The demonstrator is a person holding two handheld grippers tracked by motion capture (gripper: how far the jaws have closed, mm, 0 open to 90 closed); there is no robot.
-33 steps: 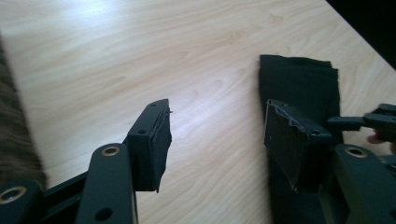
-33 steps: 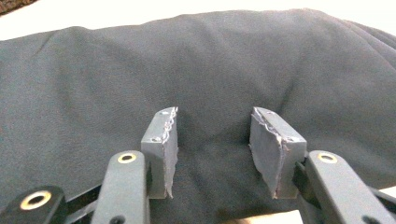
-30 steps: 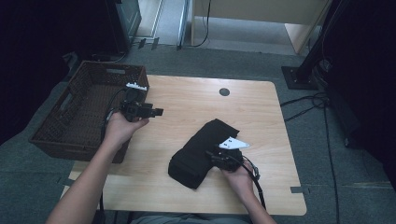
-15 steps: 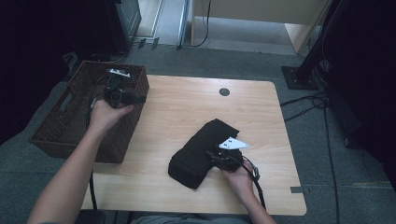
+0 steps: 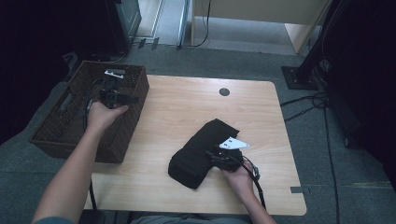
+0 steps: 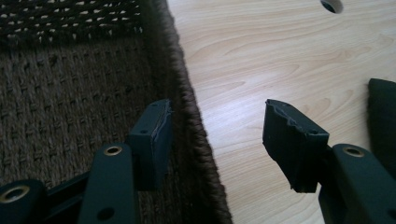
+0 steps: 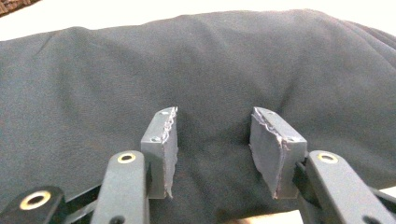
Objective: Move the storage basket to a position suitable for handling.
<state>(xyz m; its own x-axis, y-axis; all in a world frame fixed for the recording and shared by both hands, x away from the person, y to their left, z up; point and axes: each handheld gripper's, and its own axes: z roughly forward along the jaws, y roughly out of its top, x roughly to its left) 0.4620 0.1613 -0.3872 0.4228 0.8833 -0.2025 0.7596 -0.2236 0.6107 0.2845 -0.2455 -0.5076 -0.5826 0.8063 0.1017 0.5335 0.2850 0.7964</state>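
The left forearm stretches up from the bottom edge toward the bench's far left corner, its hand gripping the left tool (image 5: 113,95), whose jaws stand apart with nothing between them. The right hand (image 5: 239,173) sits near the bench's front edge, right of centre, holding the right tool (image 5: 223,158) low and pointing left, jaws partly apart.

Your wooden table (image 5: 187,107) with its round grommet hole (image 5: 224,92); grey carpet (image 5: 243,60) around you, black stand base (image 5: 299,77), cables (image 5: 322,100) trailing right
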